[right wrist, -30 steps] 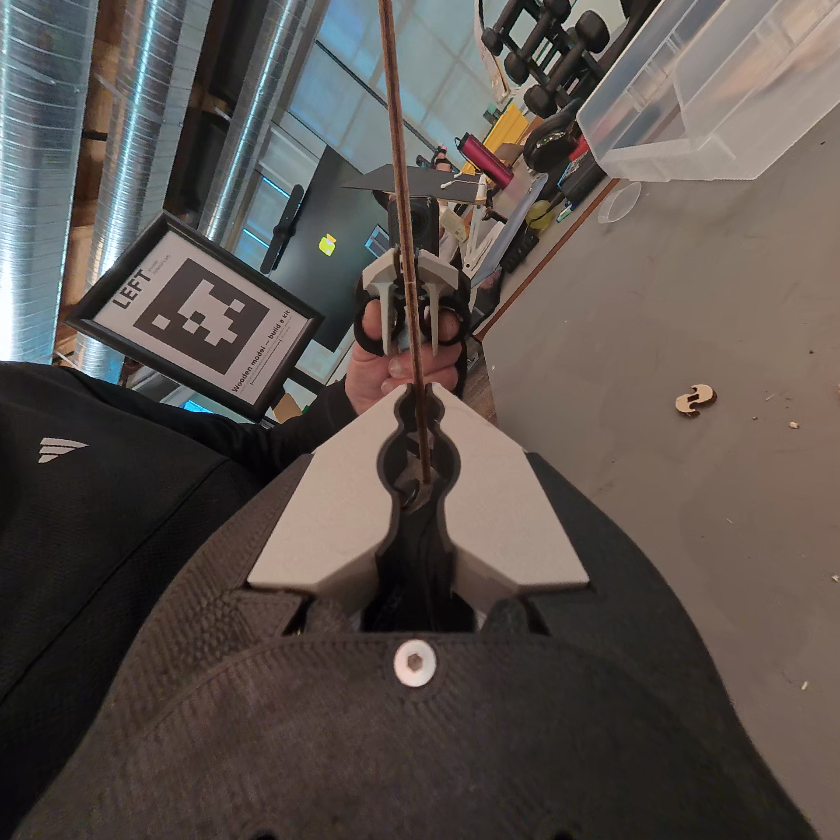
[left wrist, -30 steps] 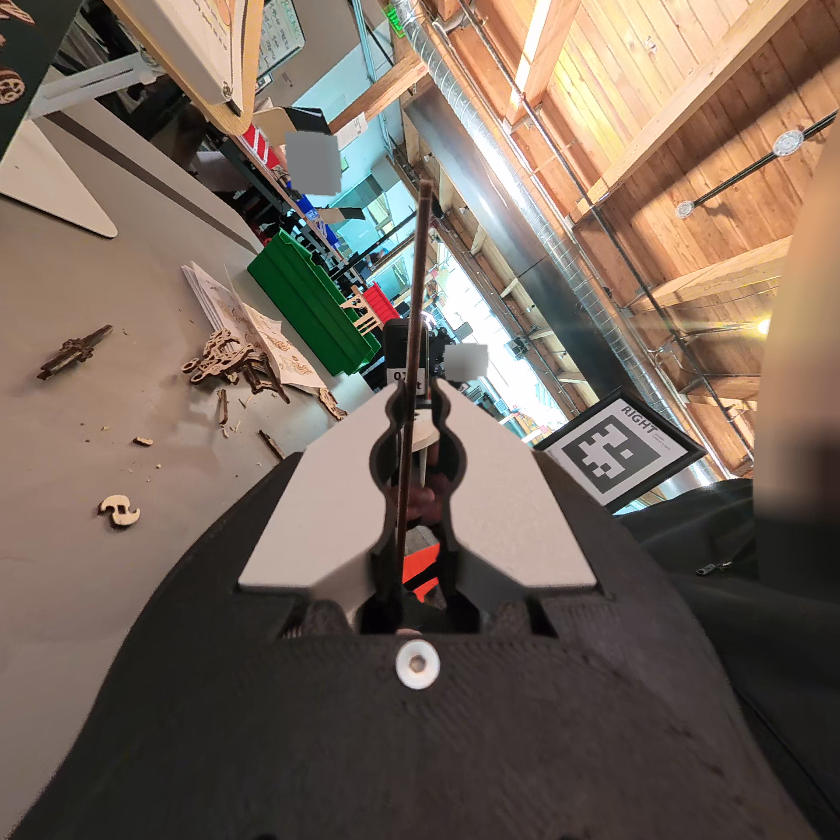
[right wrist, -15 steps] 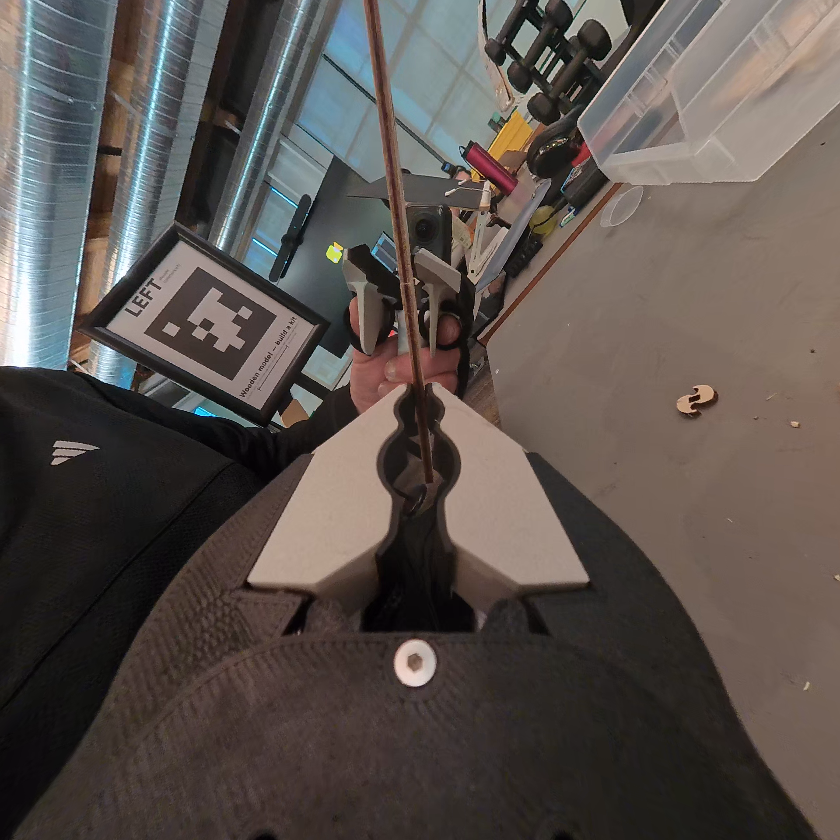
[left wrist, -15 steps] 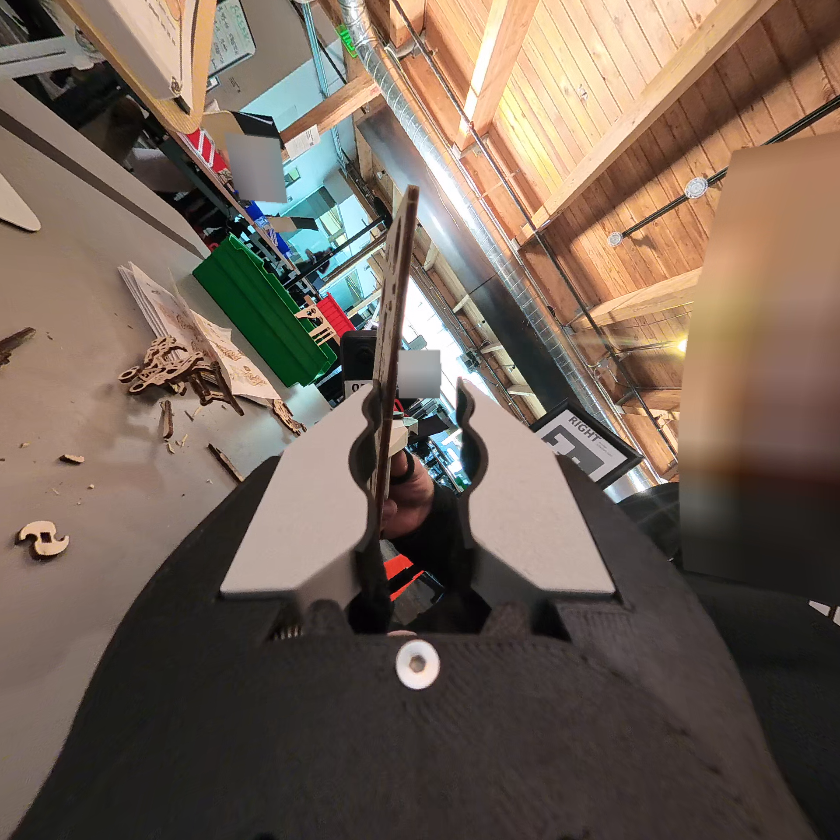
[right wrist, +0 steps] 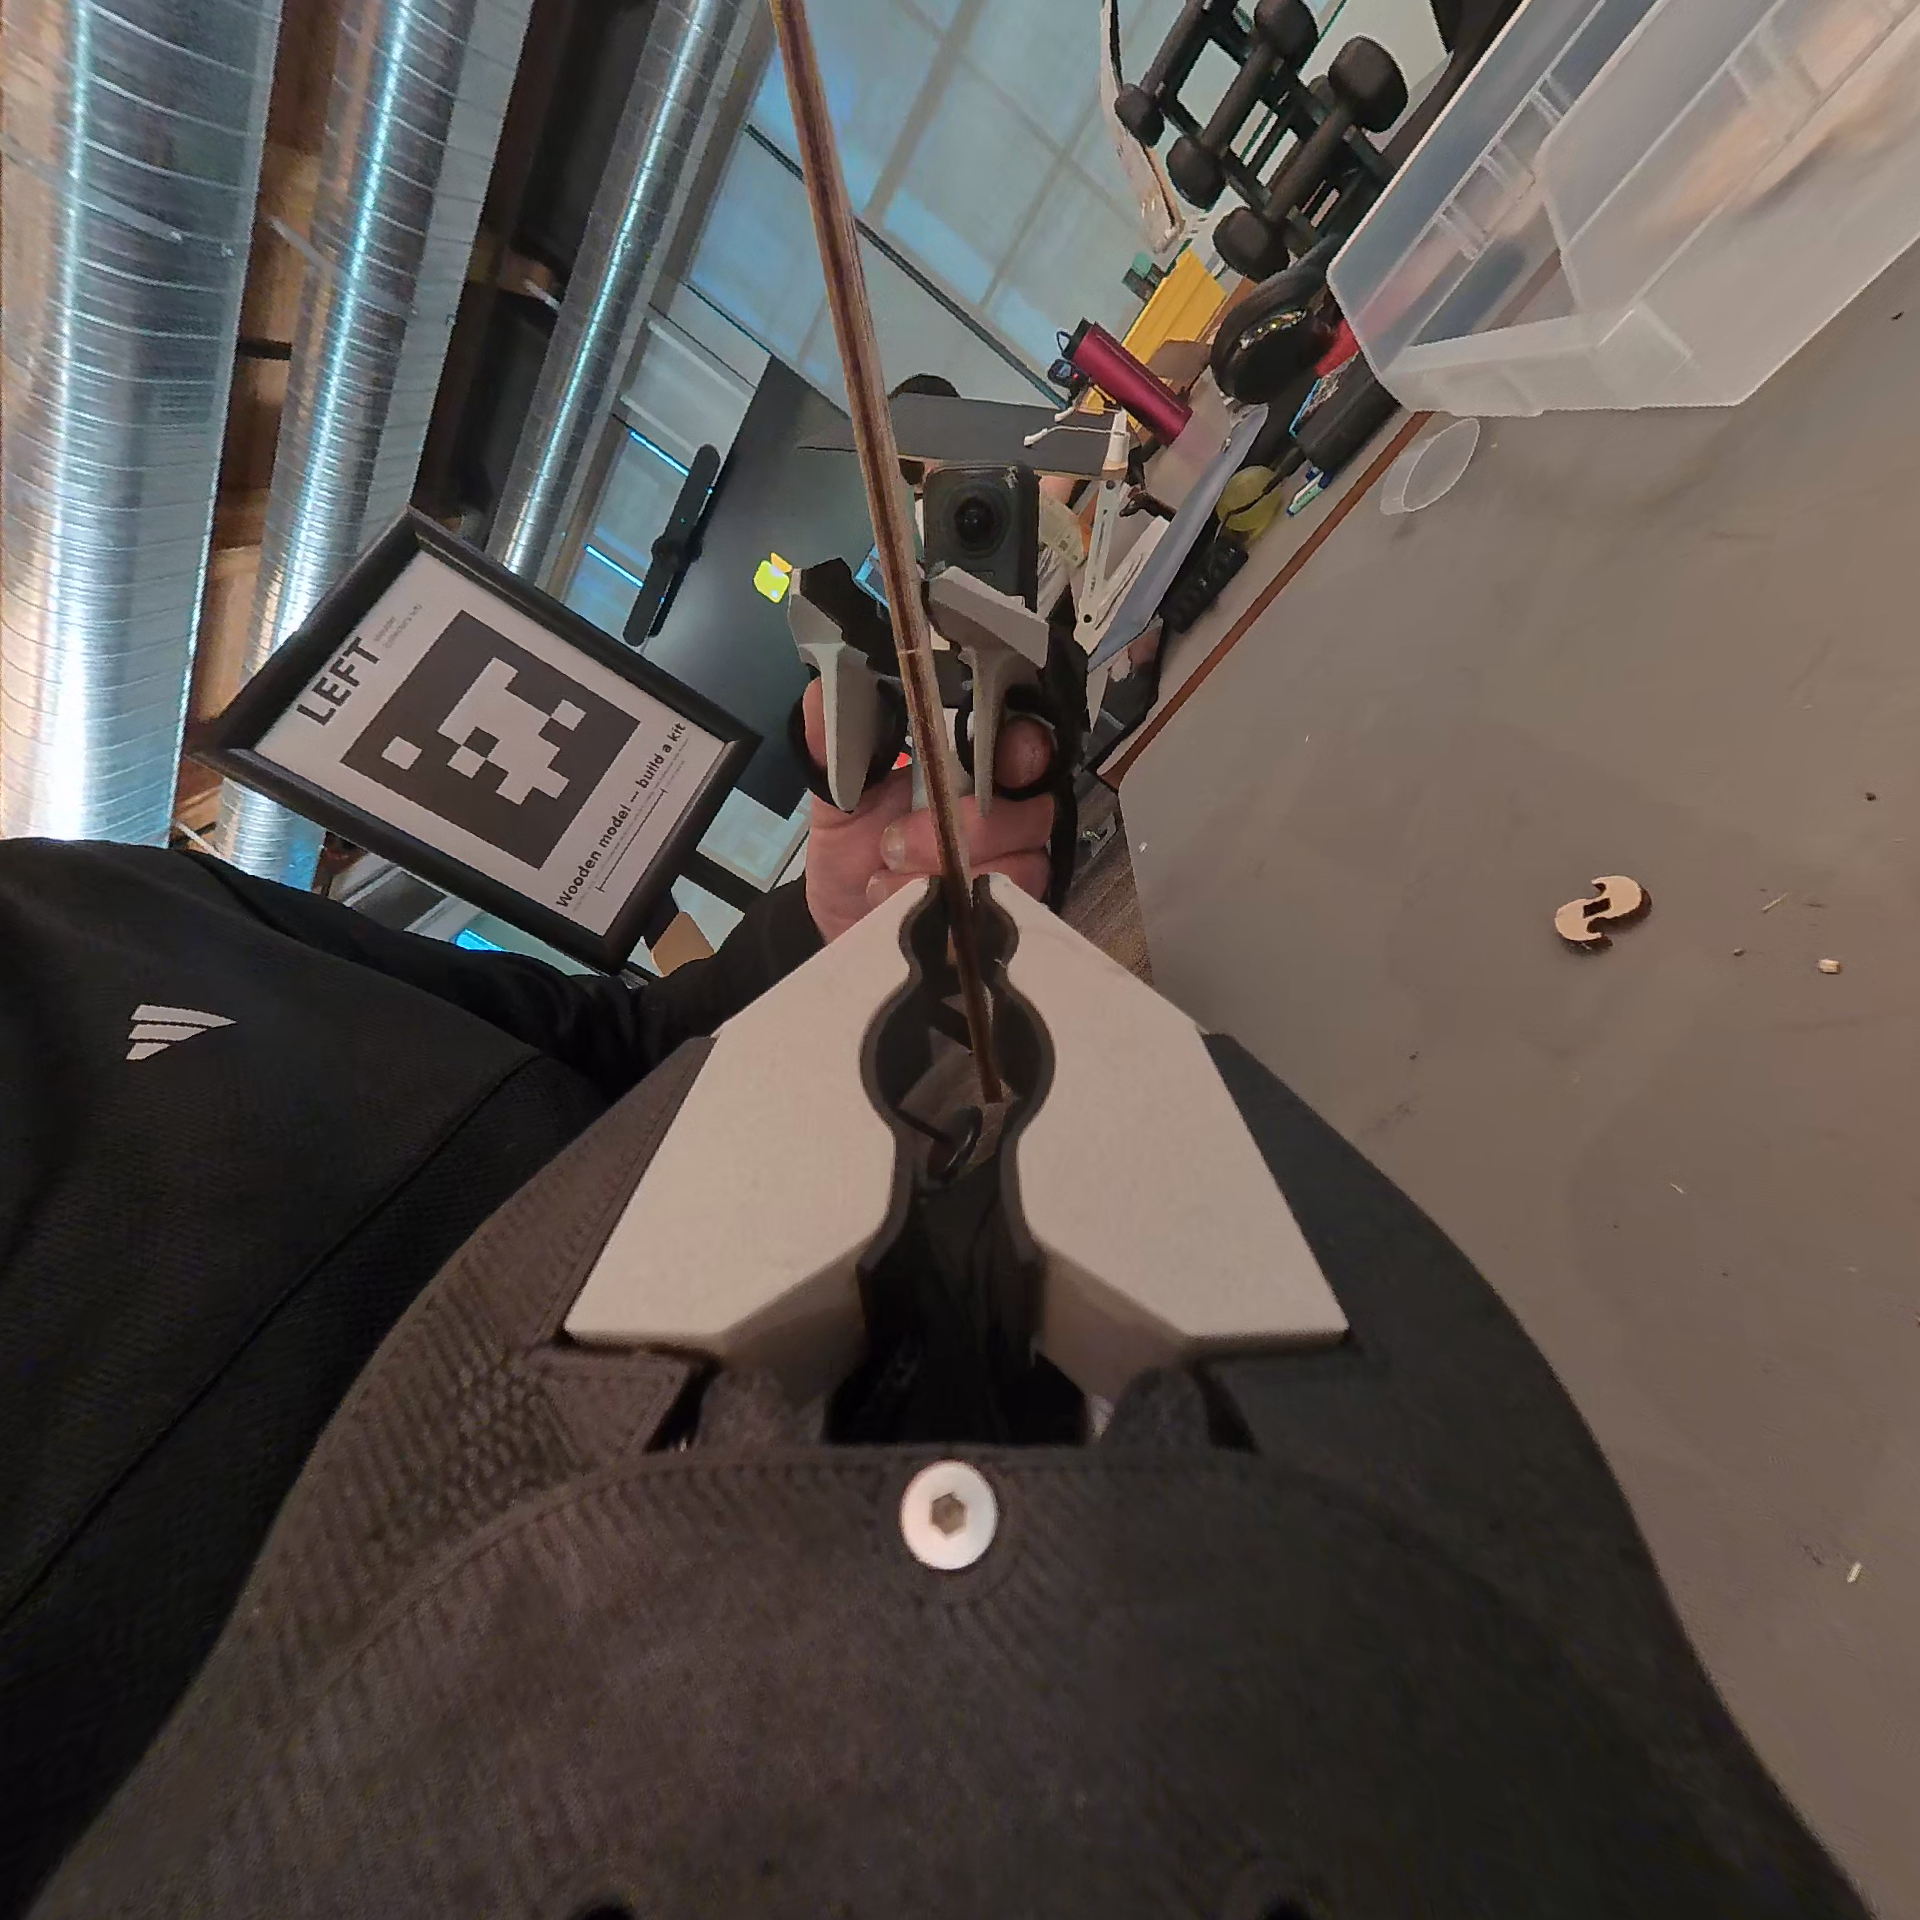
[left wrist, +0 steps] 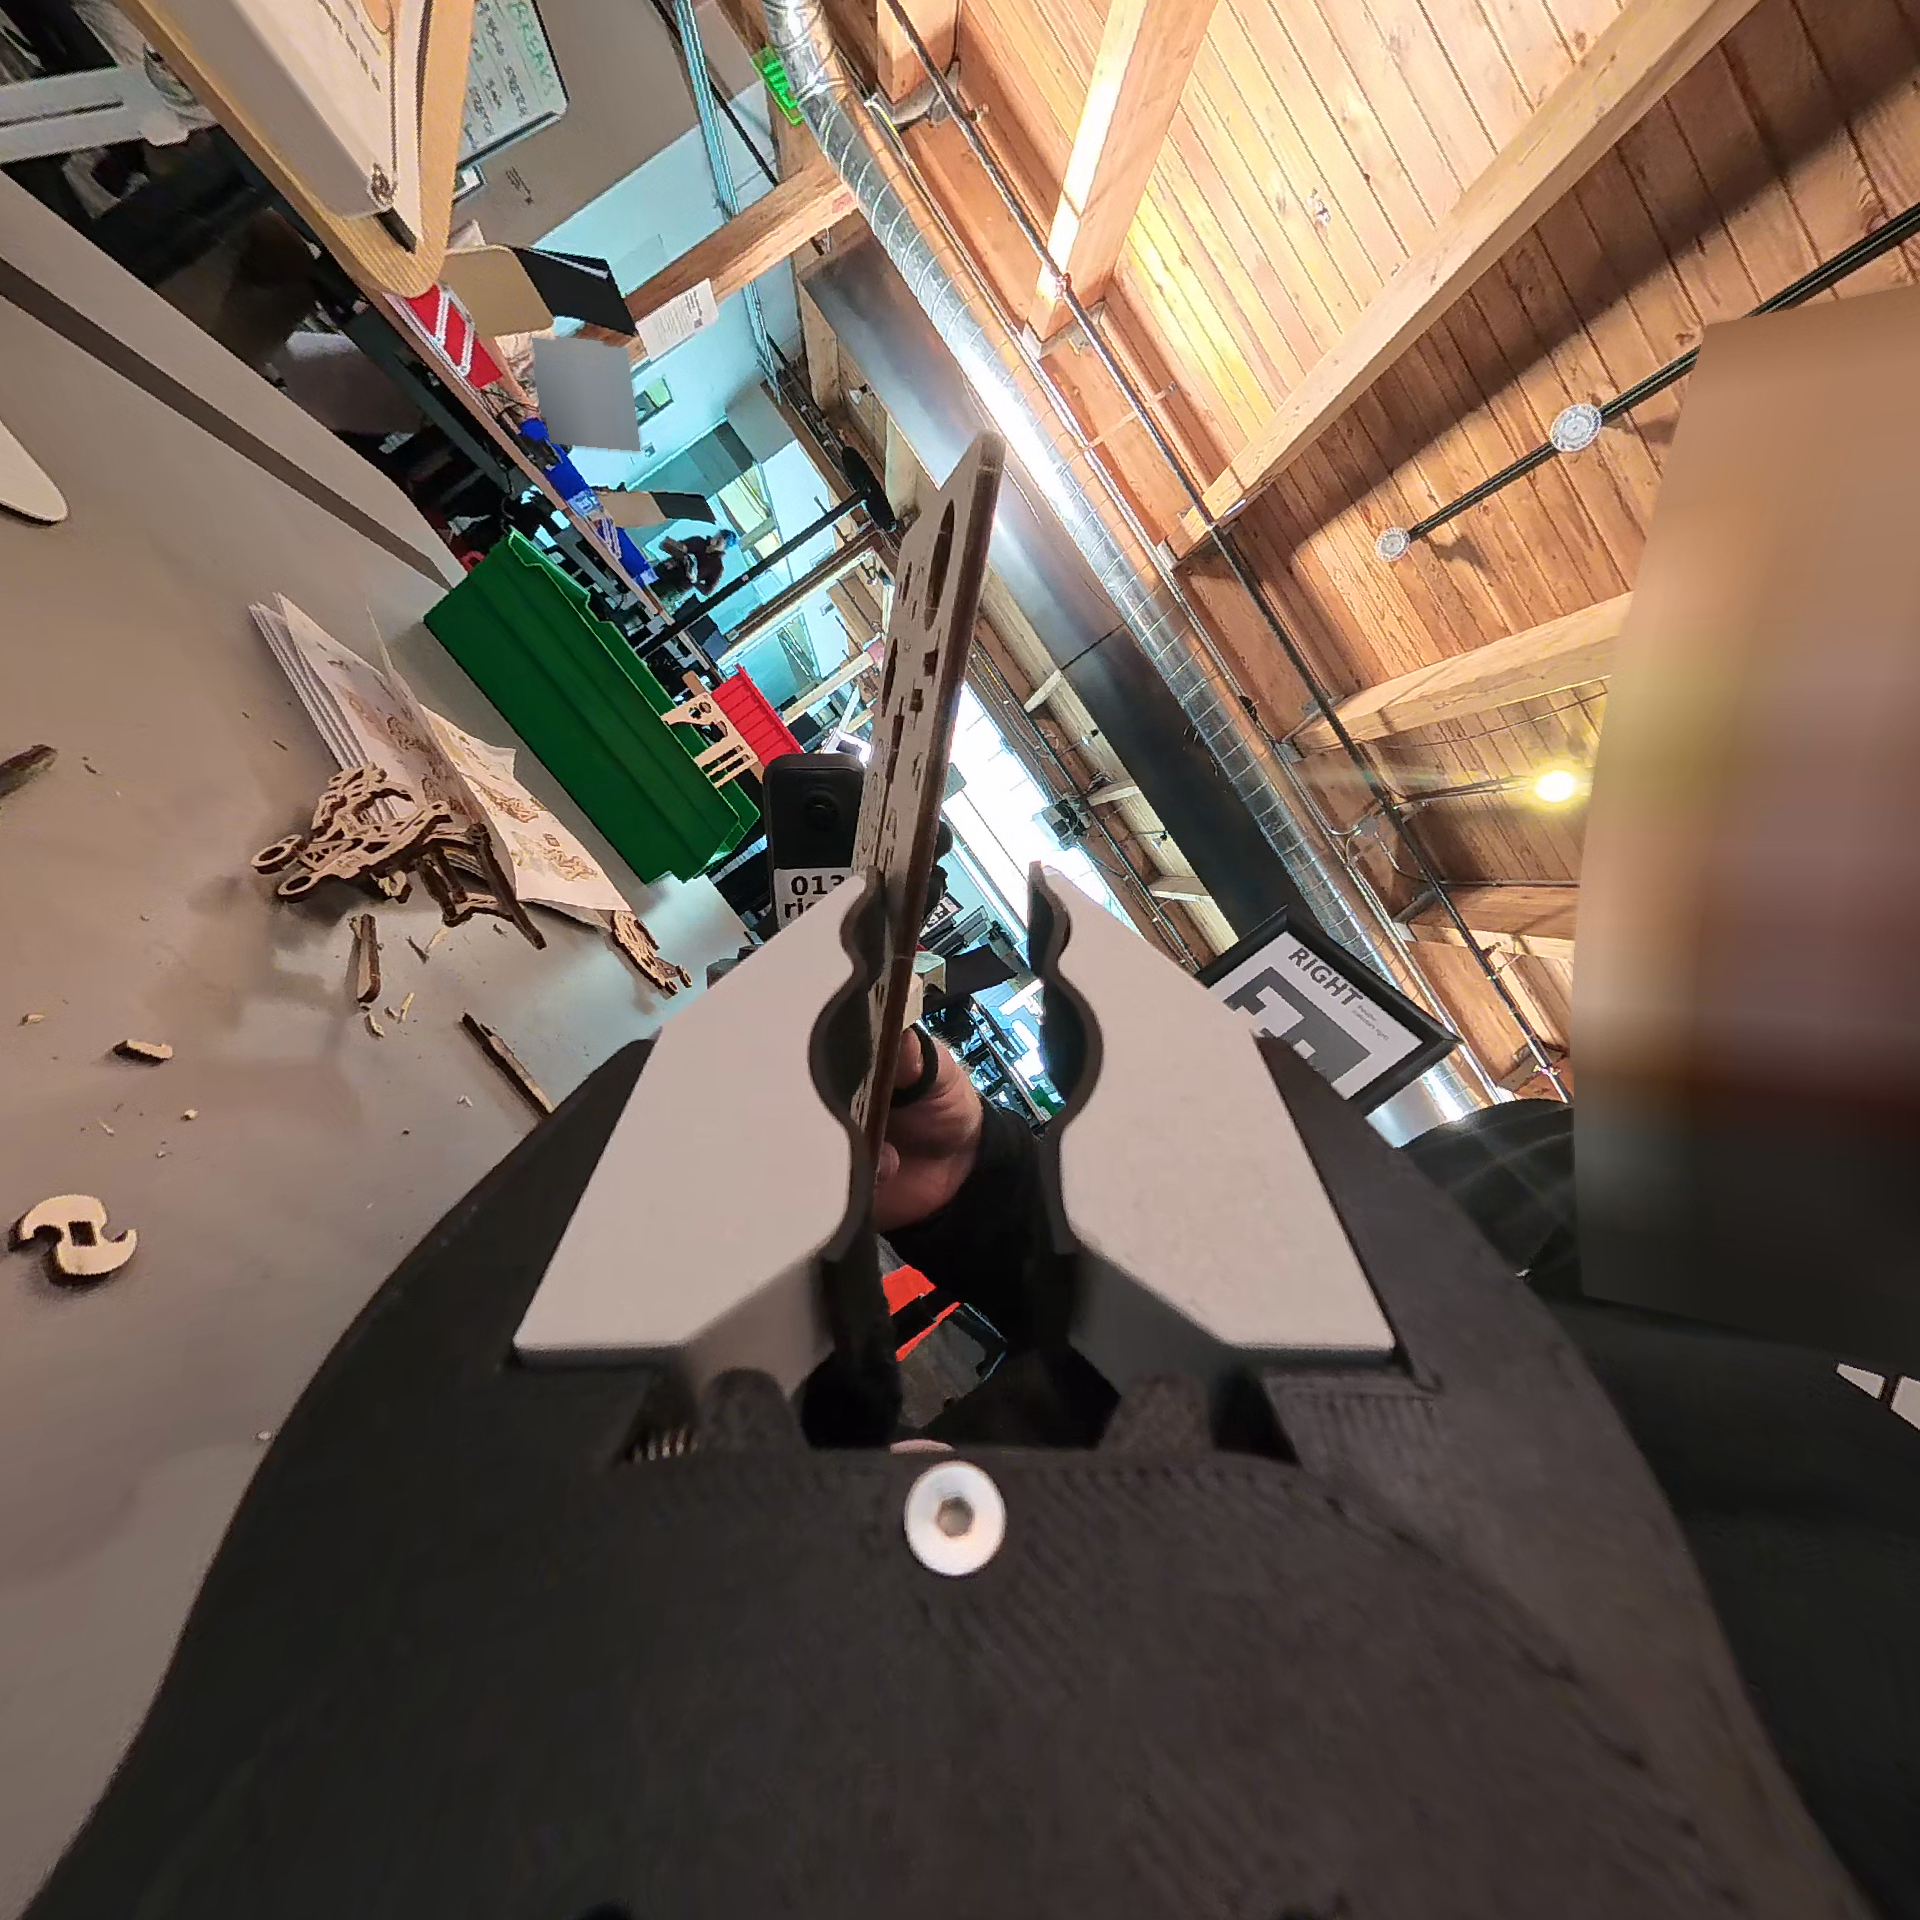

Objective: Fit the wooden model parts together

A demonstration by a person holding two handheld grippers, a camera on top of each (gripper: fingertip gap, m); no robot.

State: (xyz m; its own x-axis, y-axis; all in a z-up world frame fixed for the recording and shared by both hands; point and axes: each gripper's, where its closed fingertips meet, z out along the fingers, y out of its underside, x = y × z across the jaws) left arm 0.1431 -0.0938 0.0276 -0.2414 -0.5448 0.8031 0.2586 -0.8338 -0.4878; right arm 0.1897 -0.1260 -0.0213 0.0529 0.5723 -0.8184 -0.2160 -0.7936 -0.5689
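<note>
left tool (left wrist: 951,914) now released, wooden sheet (left wrist: 920,727) against its left finger, clenched in right tool (right wrist: 961,914)

Bright, mixed light. Daylight floods through tall window strip (left wrist: 997,769), blown out white. Small yellow ceiling lamp (left wrist: 1555,787) flares, faint rainbow streak beside it. Soft shadows under scattered pale wooden cut-outs (left wrist: 353,842) on grey tabletop (left wrist: 208,1039). Strong fisheye bend at edges. Near black gripper housing (right wrist: 935,1662) slightly soft.
</note>
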